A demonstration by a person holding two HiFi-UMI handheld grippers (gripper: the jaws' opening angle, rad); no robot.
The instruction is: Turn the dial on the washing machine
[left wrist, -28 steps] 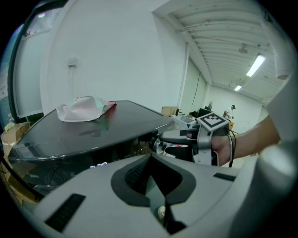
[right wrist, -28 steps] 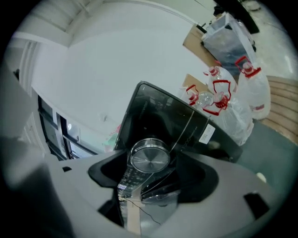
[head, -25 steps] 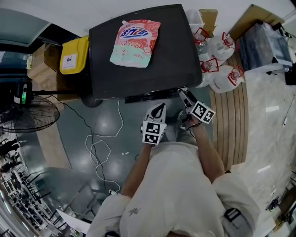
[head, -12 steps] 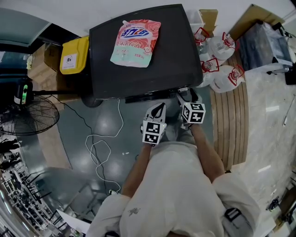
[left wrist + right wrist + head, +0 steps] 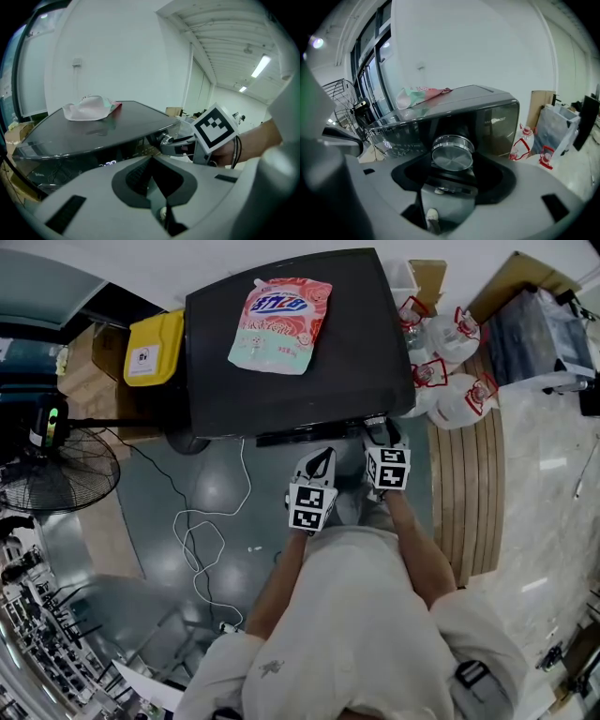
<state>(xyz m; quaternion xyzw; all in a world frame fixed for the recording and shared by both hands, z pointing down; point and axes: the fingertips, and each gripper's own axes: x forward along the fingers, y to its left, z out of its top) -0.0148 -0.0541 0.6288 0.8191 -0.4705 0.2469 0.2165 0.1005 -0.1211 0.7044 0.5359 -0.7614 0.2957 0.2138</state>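
A large dark grey washing machine (image 5: 356,371) fills the head view's upper middle, at 12 o'clock from the person in a white shirt (image 5: 361,615). On the floor at its 3 o'clock stands a cluster of big whitish plastic water bottles with red labels (image 5: 455,407); what they hold cannot be told. At the machine's 9 o'clock sits a yellow-topped box (image 5: 150,348), closed. A pink and mint soft plastic pouch (image 5: 277,324) lies flat on the machine's top, toward 11 o'clock from the top's middle, its spout end pointing to 12 o'clock; its contents are hidden.

The left gripper (image 5: 322,457) hangs off the machine's near edge at about 6 o'clock, apart from the front panel. Its fingers (image 5: 133,173) are pressed together with nothing between them. The right gripper (image 5: 378,430) is just beside it, at its 2 o'clock, with its tip at the front panel. Its fingers (image 5: 180,144) have just been closing, and they now clamp the round brushed-silver dial (image 5: 452,152) from opposite sides.

The dial sits on the machine's front panel, under the near edge of the top, at roughly 5 o'clock from the top's middle in the head view. It is a short cylinder. Its axis runs straight out of the panel toward the person, and its flat face looks squarely into the right gripper view.
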